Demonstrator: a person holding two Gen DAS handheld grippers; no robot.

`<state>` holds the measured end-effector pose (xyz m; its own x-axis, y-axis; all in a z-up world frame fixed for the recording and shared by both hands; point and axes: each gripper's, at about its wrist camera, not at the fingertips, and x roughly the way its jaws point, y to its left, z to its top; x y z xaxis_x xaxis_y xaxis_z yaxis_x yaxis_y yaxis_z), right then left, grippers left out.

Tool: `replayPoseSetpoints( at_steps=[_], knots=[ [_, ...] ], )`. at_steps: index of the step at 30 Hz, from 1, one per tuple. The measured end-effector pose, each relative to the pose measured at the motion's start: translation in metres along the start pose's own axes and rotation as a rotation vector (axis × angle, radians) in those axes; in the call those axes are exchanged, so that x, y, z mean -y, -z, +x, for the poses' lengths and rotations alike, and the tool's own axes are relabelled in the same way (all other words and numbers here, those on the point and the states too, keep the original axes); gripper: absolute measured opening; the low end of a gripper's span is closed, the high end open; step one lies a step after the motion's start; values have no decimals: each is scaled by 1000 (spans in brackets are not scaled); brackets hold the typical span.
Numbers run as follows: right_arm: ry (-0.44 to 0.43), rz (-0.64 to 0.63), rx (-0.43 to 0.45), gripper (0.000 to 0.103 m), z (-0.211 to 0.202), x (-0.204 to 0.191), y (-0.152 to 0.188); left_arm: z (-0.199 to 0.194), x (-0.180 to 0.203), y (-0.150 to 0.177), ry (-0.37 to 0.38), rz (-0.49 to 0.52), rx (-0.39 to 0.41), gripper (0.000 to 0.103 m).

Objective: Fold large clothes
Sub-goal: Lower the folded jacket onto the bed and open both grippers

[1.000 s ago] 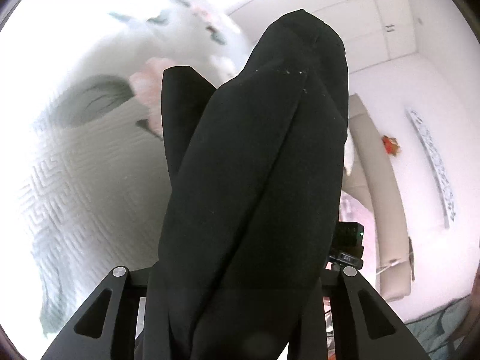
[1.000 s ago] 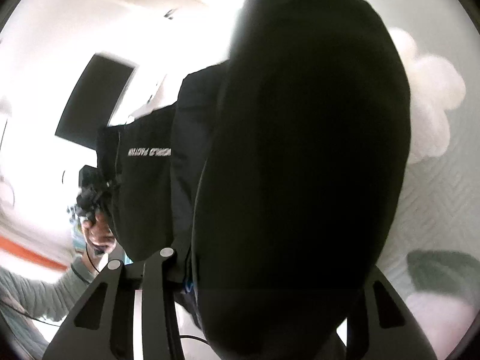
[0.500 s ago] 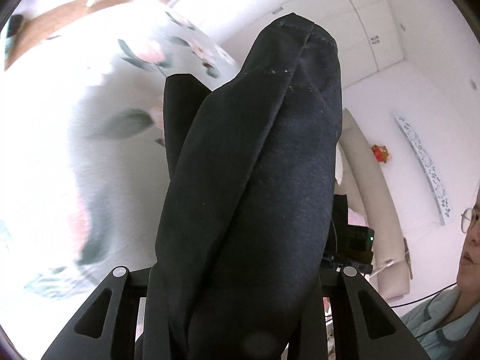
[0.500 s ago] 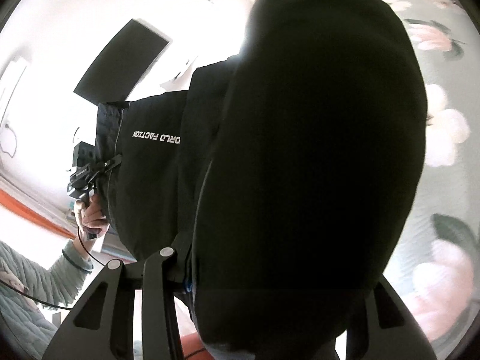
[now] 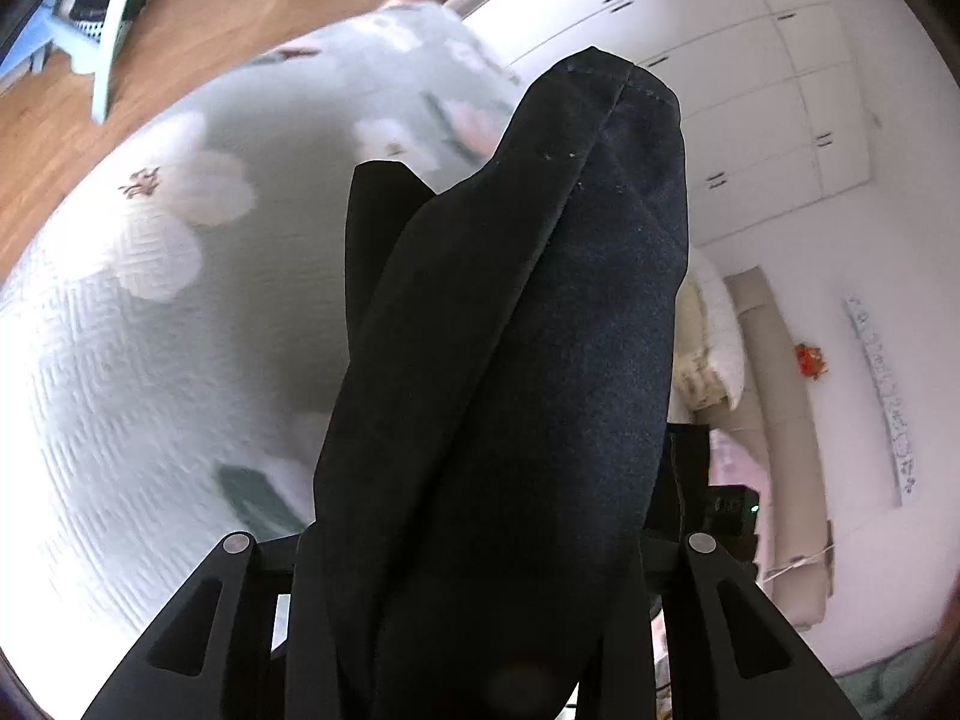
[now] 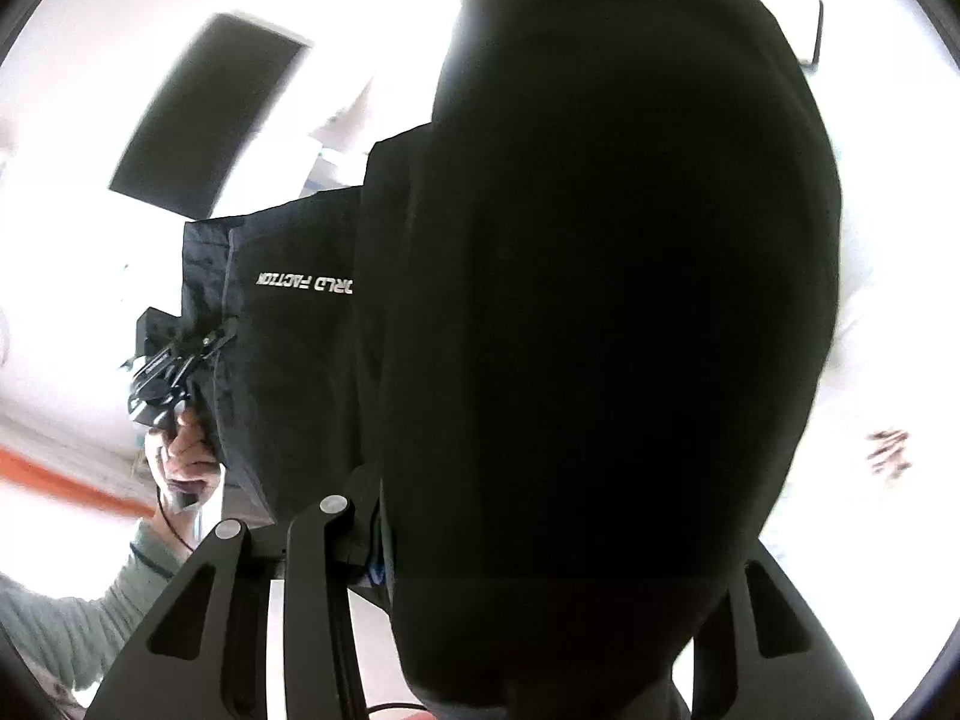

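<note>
Black garment (image 5: pixel 510 390), floral bedspread (image 5: pixel 150 300) left view only, printed lettering (image 6: pixel 306 282) right view only

mirrored "rld faction" on black garment (image 6: pixel 288 324)

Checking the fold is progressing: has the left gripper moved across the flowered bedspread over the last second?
Yes. The left gripper, shut on the dark garment, has swept along the flowered bedspread; the wooden floor beyond its far edge now shows.
</note>
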<state>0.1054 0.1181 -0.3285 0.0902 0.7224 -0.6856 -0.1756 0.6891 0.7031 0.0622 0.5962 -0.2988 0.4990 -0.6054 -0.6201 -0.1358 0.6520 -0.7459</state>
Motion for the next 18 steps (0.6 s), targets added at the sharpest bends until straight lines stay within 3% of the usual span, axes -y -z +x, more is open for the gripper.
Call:
replayPoseSetpoints(
  at_steps=[2,4,7,9,12,15,16,18],
  knots=[
    [48,52,1,49,25,14,-1,18,-42,-9,-5,-81,-44,38],
    [128,128,10,55,39,37,-1,33,-84,-15,-67,-140,-88,47],
    [123,281,47,74,36,77,4,44,-143,-16,25,-260,-142,54],
    [101,413,71,75,21,105,12,35,-165,-14,110,-311,-163,59],
    [183,496,140,80,-19,126,30,5,-182,-14,103,-313,-153,62],
    [278,474,168,80,-38,102,46,-24,-163,-18,-45,-187,-172,62],
    [338,424,170,80,-40,80,45,-32,-143,-21,-135,-101,-173,61],
    [445,285,175,80,-47,28,29,-47,-102,-29,-233,41,-123,61]
  ],
)
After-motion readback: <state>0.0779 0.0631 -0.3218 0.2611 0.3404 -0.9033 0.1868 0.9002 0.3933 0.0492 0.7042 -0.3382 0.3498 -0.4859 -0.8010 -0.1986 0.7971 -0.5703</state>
